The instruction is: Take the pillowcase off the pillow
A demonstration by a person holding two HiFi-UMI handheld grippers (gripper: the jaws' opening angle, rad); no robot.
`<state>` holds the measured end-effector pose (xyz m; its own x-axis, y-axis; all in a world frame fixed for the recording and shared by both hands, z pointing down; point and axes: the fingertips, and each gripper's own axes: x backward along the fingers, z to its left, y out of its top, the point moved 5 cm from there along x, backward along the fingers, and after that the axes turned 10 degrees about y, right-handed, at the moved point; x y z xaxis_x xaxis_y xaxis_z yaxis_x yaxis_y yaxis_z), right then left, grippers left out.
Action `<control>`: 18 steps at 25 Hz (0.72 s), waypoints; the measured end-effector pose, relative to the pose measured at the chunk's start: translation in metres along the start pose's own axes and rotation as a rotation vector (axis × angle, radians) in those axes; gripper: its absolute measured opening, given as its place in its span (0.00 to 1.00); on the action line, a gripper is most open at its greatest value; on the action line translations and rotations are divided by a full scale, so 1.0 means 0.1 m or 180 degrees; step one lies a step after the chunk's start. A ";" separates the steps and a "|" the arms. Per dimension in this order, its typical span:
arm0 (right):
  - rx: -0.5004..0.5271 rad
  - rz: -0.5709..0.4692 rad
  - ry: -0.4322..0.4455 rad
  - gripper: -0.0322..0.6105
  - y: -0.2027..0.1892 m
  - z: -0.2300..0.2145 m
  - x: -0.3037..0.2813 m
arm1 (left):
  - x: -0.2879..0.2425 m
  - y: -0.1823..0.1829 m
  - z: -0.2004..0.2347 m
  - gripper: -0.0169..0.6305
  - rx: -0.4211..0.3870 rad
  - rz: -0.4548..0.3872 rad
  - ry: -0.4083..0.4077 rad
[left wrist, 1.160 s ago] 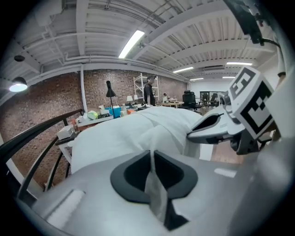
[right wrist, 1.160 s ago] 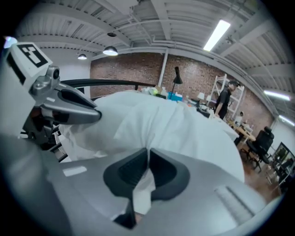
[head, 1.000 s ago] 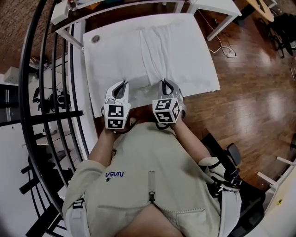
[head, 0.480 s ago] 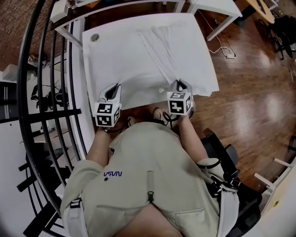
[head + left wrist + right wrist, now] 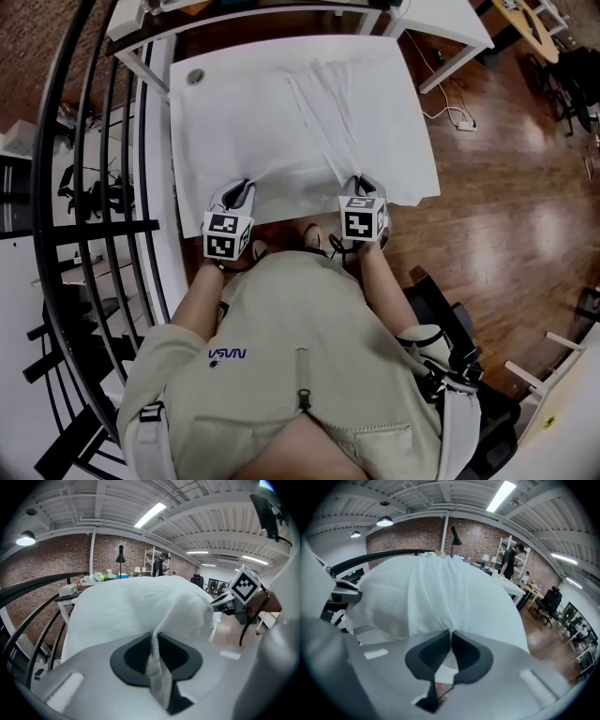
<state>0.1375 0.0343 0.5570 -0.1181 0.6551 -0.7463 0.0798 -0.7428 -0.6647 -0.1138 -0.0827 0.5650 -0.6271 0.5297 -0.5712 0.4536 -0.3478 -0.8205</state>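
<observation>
Seemingly flat, the white pillowcase [image 5: 272, 131] bears long diagonal creases.

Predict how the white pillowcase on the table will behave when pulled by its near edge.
Probably floppy: the pillowcase bunches into a thin fold where the right gripper pinches it. Likely to wrinkle and drag rather than keep its shape, since long creases run from that pinch.

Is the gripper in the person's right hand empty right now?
No: the right gripper is shut on a pinched fold of the white pillowcase.
</observation>
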 end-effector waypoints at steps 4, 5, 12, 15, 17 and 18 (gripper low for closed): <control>-0.0063 -0.0063 0.0177 0.12 0.04 -0.02 0.10 | 0.11 0.15 -0.04 0.18 -0.0076 -0.0083 -0.0099; -0.0081 -0.0069 0.0247 0.13 0.05 -0.04 0.13 | 0.17 0.21 -0.05 0.19 -0.0103 -0.0125 -0.0106; -0.0281 -0.0744 0.0787 0.20 0.60 -0.14 0.59 | 0.55 0.74 -0.02 0.23 -0.0058 -0.0582 0.0071; -0.0218 -0.1053 0.0934 0.20 0.84 -0.16 0.72 | 0.58 0.97 -0.02 0.23 -0.0020 -0.0740 0.0174; -0.0155 -0.1138 0.1020 0.20 0.95 -0.19 0.72 | 0.57 1.12 -0.06 0.24 -0.0031 -0.0817 0.0218; -0.0137 -0.1167 0.1063 0.20 0.99 -0.21 0.70 | 0.55 1.19 -0.10 0.24 -0.0042 -0.0845 0.0237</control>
<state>0.1580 0.0099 0.4385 0.1768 0.8858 -0.4290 0.1339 -0.4535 -0.8811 -0.0884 -0.0874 0.4364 -0.6770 0.6567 -0.3324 0.2879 -0.1793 -0.9407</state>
